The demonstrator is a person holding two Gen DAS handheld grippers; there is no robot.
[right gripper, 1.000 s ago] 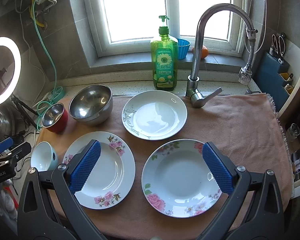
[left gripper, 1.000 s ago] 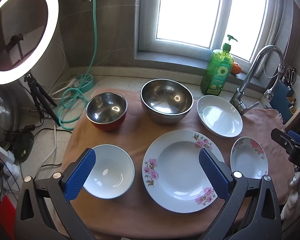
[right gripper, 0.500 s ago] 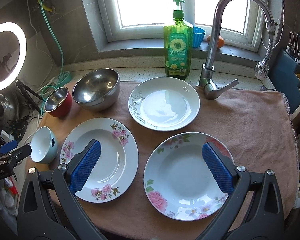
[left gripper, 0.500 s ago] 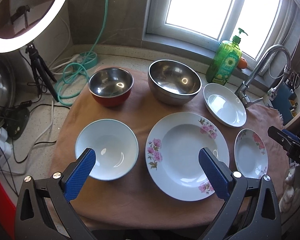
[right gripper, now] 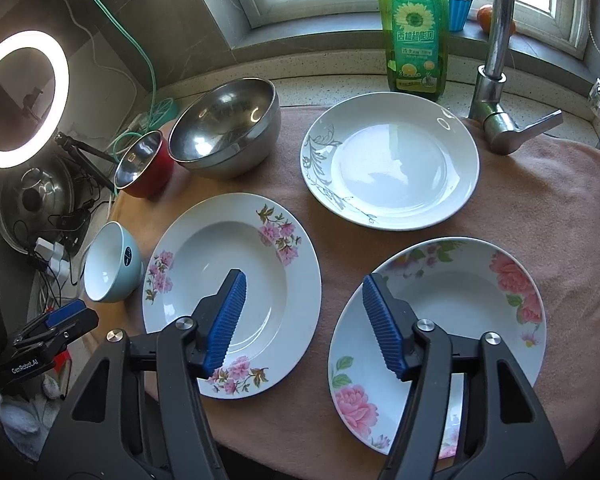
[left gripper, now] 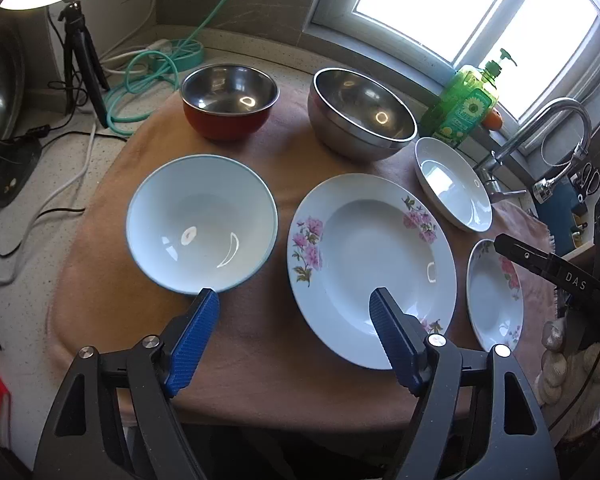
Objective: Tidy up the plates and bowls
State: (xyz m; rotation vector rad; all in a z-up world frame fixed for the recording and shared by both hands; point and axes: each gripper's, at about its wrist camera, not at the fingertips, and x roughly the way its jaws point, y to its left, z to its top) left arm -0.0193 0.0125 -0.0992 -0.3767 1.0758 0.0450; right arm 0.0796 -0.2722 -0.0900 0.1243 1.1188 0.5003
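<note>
The right gripper [right gripper: 302, 318] blocks the near rims of two flowered plates, its jaws apart and empty, one tip over the pink-blossom plate [right gripper: 232, 292], the other over the rose plate [right gripper: 440, 340]. The left gripper [left gripper: 294, 330] gapes empty just short of the white bowl [left gripper: 202, 222]. Three plates, three bowls; the soap bottle [right gripper: 416, 36] is cut off above.

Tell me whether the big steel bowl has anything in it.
Empty. The big steel bowl stands upright on the cloth, and both views show only bare metal with glints inside.
</note>
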